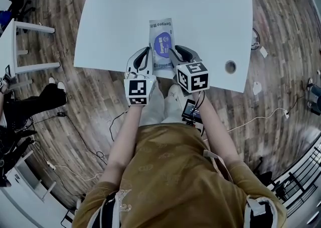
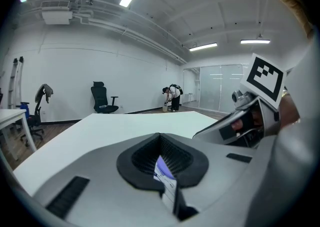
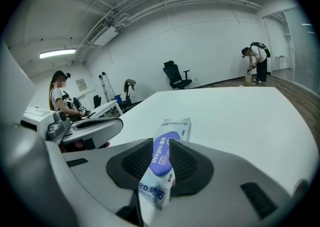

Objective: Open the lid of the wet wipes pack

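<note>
wipes pack point(image 1: 161, 46): 1 | left tongs point(image 1: 147, 52) + right tongs point(image 1: 176, 51): 2 | white tables point(image 1: 200, 11): 2

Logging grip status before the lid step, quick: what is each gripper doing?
Left gripper: shut on the wet wipes pack.
Right gripper: shut on the same pack.

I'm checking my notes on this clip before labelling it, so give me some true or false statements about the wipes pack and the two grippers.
1. The left gripper and the right gripper both have their jaws shut on the wet wipes pack. True.
2. The pack's lid is green. False: it is purple.
3. The lid stands flipped up. False: it lies flat against the pack.
4. The pack is by the edge of the table nearest the person. True.
</note>
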Demonstrator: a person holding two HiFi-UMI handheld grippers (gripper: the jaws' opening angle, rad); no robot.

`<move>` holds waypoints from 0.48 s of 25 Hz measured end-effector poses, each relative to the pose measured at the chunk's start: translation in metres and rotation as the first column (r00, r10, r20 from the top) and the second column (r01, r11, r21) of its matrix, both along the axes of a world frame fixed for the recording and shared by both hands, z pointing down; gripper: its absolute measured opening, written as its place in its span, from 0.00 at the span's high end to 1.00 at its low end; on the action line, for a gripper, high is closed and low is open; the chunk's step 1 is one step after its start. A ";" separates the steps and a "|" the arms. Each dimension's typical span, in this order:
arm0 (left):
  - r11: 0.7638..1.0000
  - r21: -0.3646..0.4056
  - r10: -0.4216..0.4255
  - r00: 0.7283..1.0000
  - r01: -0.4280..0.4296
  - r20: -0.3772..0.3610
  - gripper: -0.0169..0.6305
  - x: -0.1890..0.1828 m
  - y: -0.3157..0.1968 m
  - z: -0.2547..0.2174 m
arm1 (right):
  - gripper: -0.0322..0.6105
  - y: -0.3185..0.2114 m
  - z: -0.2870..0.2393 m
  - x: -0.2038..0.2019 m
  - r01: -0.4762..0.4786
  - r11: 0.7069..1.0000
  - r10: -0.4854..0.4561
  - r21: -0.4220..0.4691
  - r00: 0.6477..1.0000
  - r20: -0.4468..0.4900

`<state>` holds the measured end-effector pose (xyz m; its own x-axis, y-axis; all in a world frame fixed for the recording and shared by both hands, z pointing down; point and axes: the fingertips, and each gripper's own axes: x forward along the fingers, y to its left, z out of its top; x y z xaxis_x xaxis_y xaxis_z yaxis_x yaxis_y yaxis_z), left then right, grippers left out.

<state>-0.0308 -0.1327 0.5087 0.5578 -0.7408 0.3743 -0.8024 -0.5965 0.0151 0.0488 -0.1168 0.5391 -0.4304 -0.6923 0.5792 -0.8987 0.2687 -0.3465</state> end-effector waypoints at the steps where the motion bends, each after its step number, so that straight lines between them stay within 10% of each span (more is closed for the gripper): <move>1: 1.000 -0.006 0.000 1.000 0.000 0.000 0.97 0.001 -0.001 0.003 | 0.82 -0.001 0.005 0.000 -0.002 1.000 0.002 -0.019 1.000 -0.003; 12: 0.997 -0.071 0.035 0.999 -0.032 0.030 0.97 0.010 0.007 0.033 | 0.78 -0.006 0.041 -0.007 0.000 0.990 0.001 -0.138 1.000 0.014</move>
<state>-0.0208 -0.1253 0.5413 0.5689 -0.6933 0.4425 -0.7828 -0.6215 0.0327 0.0413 -0.1228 0.5797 -0.4387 -0.6061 0.6635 -0.8937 0.2168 -0.3929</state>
